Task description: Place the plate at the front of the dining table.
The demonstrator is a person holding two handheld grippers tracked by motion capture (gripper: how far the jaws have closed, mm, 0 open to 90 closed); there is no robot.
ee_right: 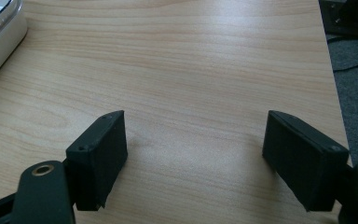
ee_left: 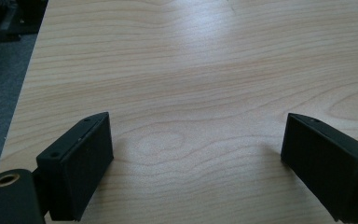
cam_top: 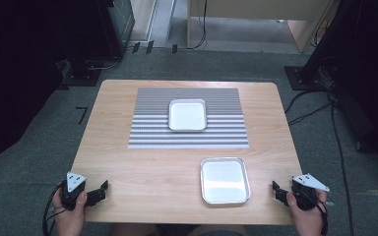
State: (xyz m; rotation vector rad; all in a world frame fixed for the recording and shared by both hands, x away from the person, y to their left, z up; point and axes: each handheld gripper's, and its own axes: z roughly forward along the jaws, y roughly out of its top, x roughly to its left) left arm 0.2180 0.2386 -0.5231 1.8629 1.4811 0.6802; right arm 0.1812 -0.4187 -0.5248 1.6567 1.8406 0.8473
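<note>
A wooden table [cam_top: 152,167] takes up the middle of the high view, standing on grey carpet [cam_top: 39,142]. On its far half, toward 12 o'clock, lies a grey striped mat [cam_top: 147,132]. A shallow metal tray [cam_top: 187,115] sits on the mat, just above the table's centre. A second, slightly larger tray [cam_top: 225,180] rests on bare wood at about 5 o'clock, near the front edge and well apart from the first. Both trays look empty, though glare on their floors makes that hard to confirm.

At 7 o'clock a hand [cam_top: 70,216] holds the left gripper [cam_top: 102,189] at the table's front-left corner. In the left gripper view its jaws stand wide apart over bare wood grain, nothing between them. At 4 o'clock the other hand [cam_top: 306,216] holds the right gripper [cam_top: 275,189] at the front-right edge, just beside the near tray but not touching it. In the right gripper view its jaws are likewise spread with only wood between them, and the near tray's rim [ee_right: 0,32] shows at 10 o'clock.
</note>
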